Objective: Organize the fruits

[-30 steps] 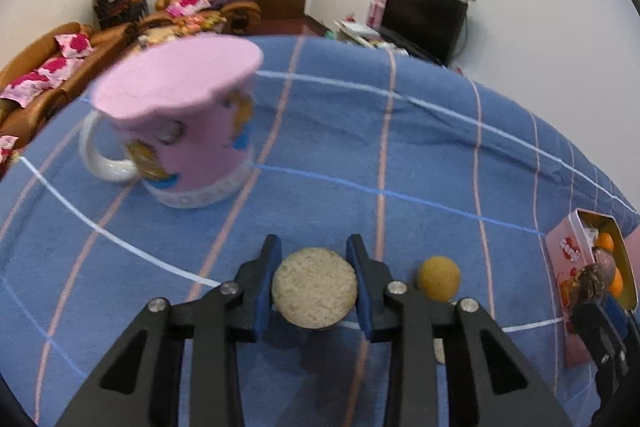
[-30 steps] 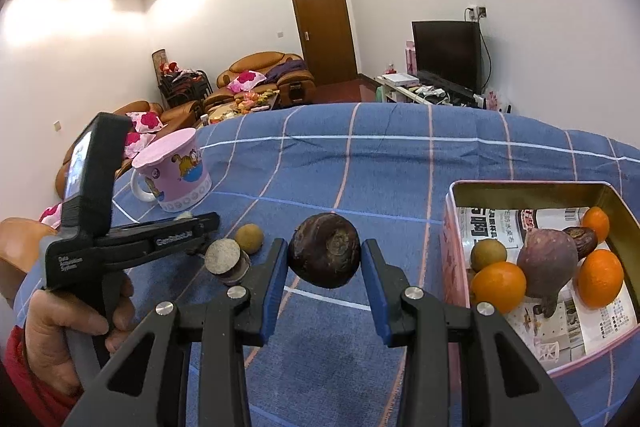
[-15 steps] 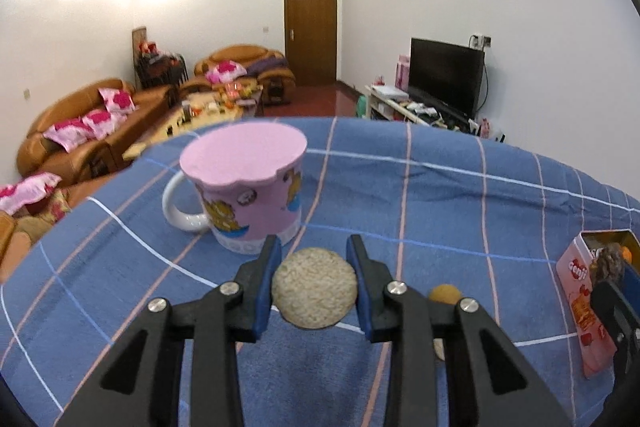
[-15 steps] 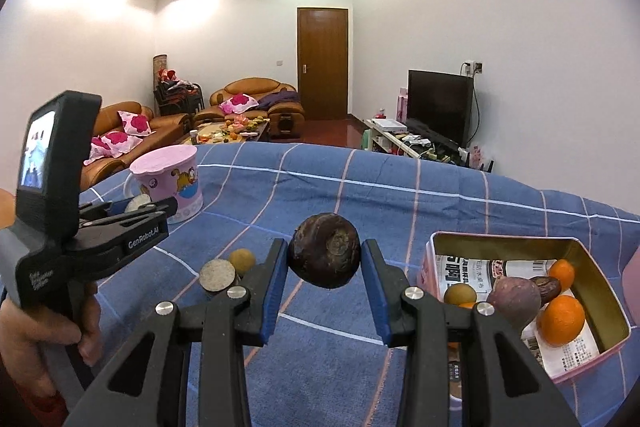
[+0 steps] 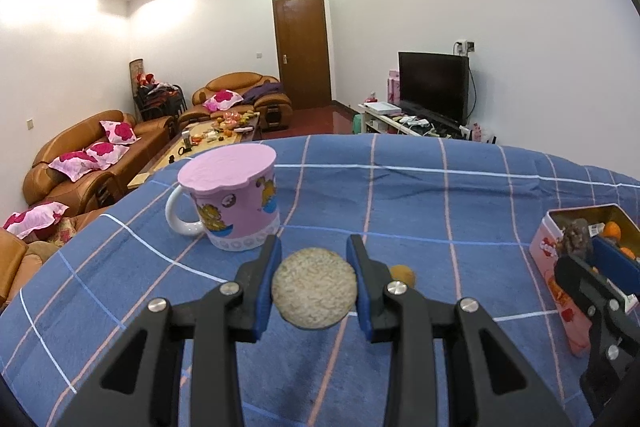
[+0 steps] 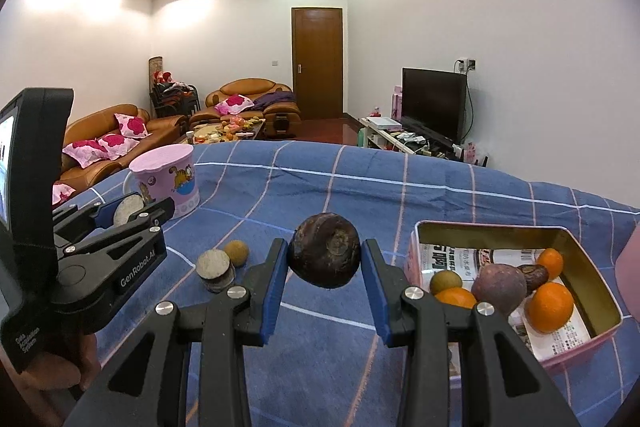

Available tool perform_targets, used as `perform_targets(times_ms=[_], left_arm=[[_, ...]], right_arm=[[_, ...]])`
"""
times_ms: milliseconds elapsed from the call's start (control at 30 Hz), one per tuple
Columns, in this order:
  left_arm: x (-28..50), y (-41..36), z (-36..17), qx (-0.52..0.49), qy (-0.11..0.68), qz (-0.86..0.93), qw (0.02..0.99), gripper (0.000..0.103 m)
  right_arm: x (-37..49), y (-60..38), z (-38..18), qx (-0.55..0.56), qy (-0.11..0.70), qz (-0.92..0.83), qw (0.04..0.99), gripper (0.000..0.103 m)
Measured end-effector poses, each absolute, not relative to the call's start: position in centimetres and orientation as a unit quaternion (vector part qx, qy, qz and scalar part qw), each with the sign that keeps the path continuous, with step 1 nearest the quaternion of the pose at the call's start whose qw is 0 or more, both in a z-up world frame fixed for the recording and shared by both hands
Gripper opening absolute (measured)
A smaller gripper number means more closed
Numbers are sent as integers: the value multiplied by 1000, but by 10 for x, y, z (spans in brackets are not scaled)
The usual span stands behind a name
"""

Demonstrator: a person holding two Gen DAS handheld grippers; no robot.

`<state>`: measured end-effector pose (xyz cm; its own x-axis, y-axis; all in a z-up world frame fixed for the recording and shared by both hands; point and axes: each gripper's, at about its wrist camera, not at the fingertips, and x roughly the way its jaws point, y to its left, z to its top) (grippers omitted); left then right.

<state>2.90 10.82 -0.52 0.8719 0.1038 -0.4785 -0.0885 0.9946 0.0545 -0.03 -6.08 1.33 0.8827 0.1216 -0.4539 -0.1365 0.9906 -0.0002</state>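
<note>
My left gripper (image 5: 314, 289) is shut on a round beige rough-faced fruit slice (image 5: 314, 287), held above the blue checked cloth (image 5: 400, 207). My right gripper (image 6: 325, 263) is shut on a dark brown round fruit (image 6: 325, 255), held above the cloth left of the pink tin (image 6: 500, 227). The tin holds oranges (image 6: 548, 307), a purple fruit (image 6: 498, 289) and a small green-brown fruit (image 6: 445, 281) on newspaper. On the cloth lie a cut beige slice stack (image 6: 214, 269) and a small yellow-brown fruit (image 6: 236, 252), which also shows in the left wrist view (image 5: 402, 274).
A pink cartoon mug (image 5: 232, 203) with a pink lid stands on the cloth at the left, just beyond my left gripper. The tin (image 5: 560, 251) shows at the right in the left wrist view. Sofas, a coffee table and a TV lie beyond the table's far edge.
Both grippers have risen and levelled with their fruits still held. The mug and tin now look farther off and lower in view.
</note>
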Motion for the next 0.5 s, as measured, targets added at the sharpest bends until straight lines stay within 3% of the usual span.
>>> perform_targets(times_ms=[500], left_arm=[[14,92,-4,11,243,48,969,35]], right_arm=[[-16,-72,15,-22,231,62,971,39]])
